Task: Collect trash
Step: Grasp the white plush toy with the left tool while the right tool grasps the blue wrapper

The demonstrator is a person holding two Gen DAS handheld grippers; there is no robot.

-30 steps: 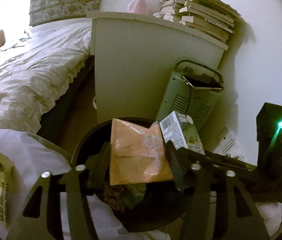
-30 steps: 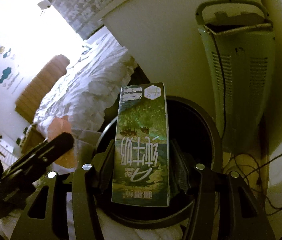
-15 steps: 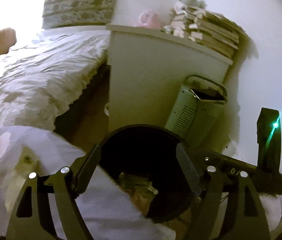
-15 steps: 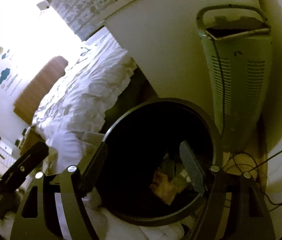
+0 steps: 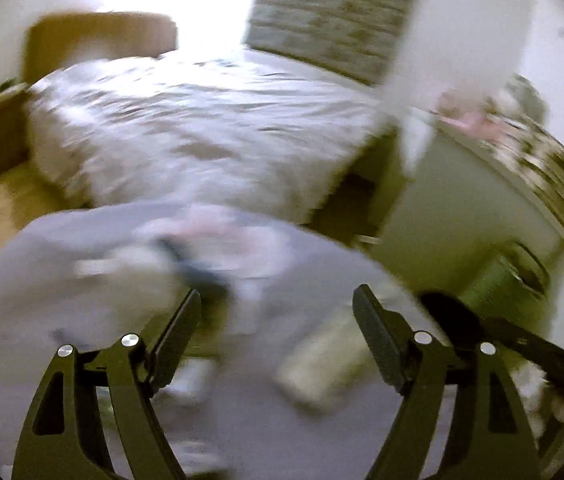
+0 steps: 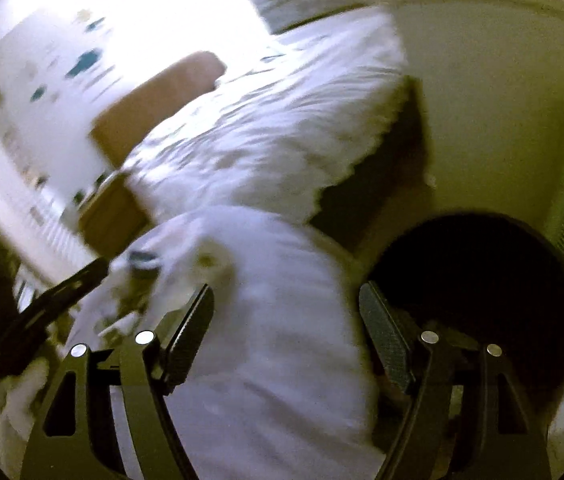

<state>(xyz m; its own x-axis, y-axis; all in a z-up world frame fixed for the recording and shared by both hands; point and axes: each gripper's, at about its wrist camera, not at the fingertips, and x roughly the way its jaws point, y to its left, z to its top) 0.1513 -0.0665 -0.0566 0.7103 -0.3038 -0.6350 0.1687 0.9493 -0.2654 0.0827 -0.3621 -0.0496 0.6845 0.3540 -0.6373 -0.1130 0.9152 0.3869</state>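
Bed [image 5: 202,128] behind; R tongs [image 6: 286,336] closing, empty, bin rim [image 6: 462,220] just right.

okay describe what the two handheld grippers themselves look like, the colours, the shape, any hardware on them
Both look alike. The left gripper and right gripper are matte black, each with two flat, blade-like fingers whose inner pads carry a fine cross-hatched texture. Behind the fingers sit angular black linkage arms with triangular cut-outs, pinned by round silver bolts. No cables, markings or sleeves are visible.
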